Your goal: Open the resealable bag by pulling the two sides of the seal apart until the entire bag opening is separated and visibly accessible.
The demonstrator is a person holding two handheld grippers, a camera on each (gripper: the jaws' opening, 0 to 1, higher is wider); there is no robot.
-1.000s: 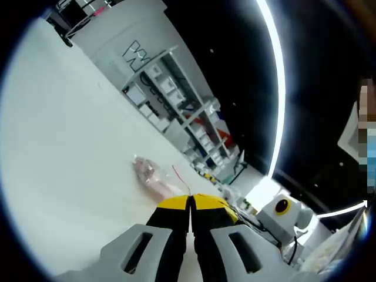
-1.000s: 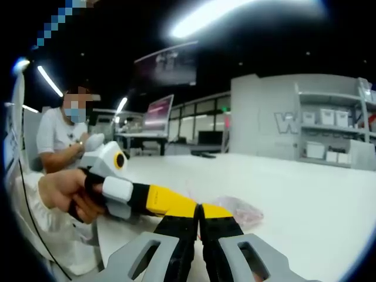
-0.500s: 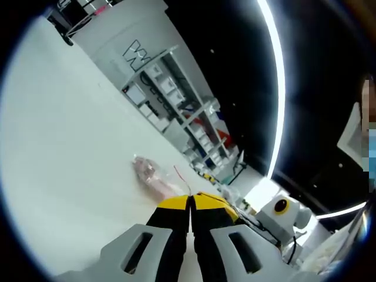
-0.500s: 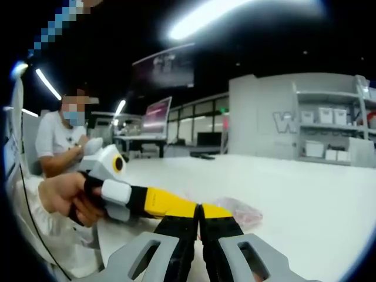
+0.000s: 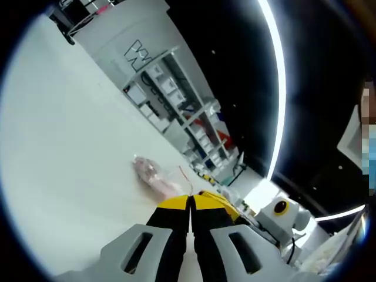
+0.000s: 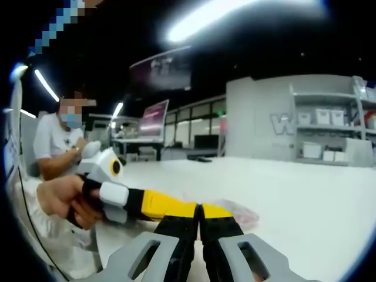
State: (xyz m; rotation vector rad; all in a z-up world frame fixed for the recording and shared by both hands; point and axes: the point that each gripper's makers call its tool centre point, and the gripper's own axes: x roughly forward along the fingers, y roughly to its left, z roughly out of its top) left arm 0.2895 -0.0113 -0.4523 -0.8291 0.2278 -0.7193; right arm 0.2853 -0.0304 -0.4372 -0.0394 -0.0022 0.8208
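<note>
The clear resealable bag (image 5: 154, 174) with pinkish contents lies on the white table (image 5: 70, 147), its red seal strip rising toward my jaws. In the left gripper view my left gripper (image 5: 191, 201) is shut, its yellow tips pinching the bag's near lip. The right gripper (image 5: 226, 203) comes in from the right and meets it tip to tip. In the right gripper view the bag (image 6: 239, 210) lies just past my right gripper (image 6: 200, 208), which is shut on the lip too. The left gripper (image 6: 189, 207), held by a hand (image 6: 59, 197), enters from the left.
Grey shelving with white boxes (image 5: 176, 100) stands past the table's far edge, and again at the right (image 6: 329, 135). A seated person (image 6: 59, 141) is at the left, beyond the table (image 6: 305, 194). A monitor (image 6: 155, 114) stands on a far desk.
Hardly anything: both grippers stay shut at the bag's lip, and the hand with the left gripper has sunk slightly in the right gripper view.
</note>
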